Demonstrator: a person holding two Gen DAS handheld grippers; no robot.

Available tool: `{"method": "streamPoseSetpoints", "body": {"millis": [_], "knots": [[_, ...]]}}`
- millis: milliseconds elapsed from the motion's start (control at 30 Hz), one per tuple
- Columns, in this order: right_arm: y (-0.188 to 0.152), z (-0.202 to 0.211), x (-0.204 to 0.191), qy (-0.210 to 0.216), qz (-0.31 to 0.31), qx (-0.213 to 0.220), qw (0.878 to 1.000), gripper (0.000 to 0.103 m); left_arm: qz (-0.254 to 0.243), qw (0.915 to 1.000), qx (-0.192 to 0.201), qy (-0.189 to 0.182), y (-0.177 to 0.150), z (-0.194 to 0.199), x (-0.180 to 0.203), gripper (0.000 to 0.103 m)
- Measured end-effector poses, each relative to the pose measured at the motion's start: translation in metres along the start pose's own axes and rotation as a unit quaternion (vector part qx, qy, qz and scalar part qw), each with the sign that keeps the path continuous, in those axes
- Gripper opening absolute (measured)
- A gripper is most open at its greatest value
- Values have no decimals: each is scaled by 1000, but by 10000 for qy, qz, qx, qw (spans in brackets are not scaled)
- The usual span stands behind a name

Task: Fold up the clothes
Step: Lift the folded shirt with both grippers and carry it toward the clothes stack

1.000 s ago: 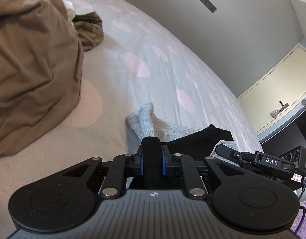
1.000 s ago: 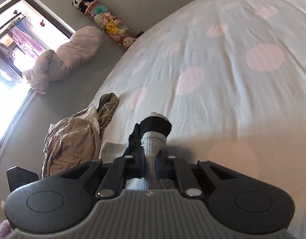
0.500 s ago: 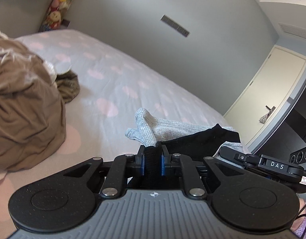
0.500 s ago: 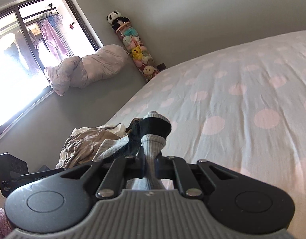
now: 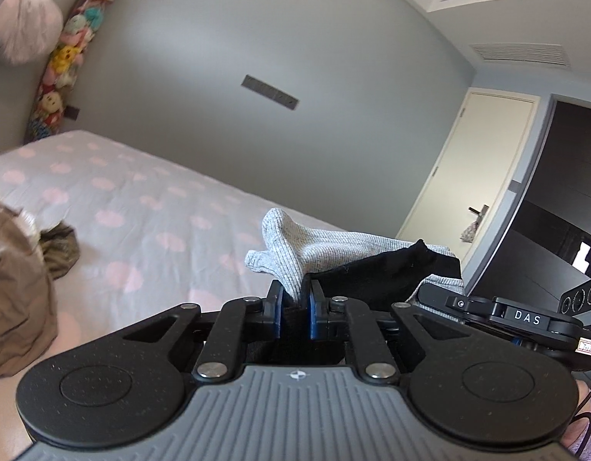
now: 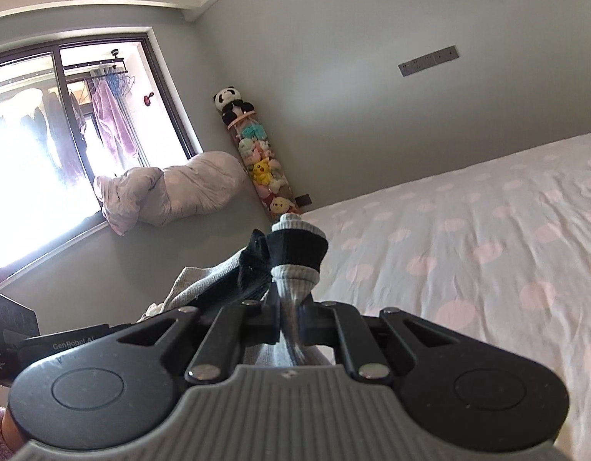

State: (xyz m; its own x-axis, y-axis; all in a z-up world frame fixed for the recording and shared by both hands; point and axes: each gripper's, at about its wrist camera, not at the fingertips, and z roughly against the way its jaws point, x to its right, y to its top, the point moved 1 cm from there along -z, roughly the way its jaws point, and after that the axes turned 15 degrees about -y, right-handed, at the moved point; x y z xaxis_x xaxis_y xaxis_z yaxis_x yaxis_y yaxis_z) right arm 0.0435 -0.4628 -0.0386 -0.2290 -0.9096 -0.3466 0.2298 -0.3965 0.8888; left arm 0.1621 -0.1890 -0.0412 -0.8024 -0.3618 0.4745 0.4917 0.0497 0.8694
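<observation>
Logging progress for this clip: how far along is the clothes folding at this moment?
Early. No folded item shows in either view. In hand: the left gripper and the right gripper are both shut on the grey and black ribbed socks, held between them above the pink-dotted bedsheet. Left: folding the socks, then the crumpled brown garment and the olive striped cloth beside it.

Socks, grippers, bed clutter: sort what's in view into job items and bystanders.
Job:
socks, grey and black, held off the bed
left gripper, shut on them
right gripper, shut on them
brown clothes pile

Lying about:
dotted bed sheet
plush toys
rolled duvet
door
</observation>
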Motion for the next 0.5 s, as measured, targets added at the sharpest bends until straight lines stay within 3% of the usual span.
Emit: {"method": "streamPoseSetpoints", "body": {"millis": [267,500], "knots": [[53,77,50,-242,-41,512,9984,9,-409,9968,-177,-670,22,-50,80,10],[93,170,116,-744,-154,992,9922,9,-714,9863,-421,-1428,28,-112,164,10]]}}
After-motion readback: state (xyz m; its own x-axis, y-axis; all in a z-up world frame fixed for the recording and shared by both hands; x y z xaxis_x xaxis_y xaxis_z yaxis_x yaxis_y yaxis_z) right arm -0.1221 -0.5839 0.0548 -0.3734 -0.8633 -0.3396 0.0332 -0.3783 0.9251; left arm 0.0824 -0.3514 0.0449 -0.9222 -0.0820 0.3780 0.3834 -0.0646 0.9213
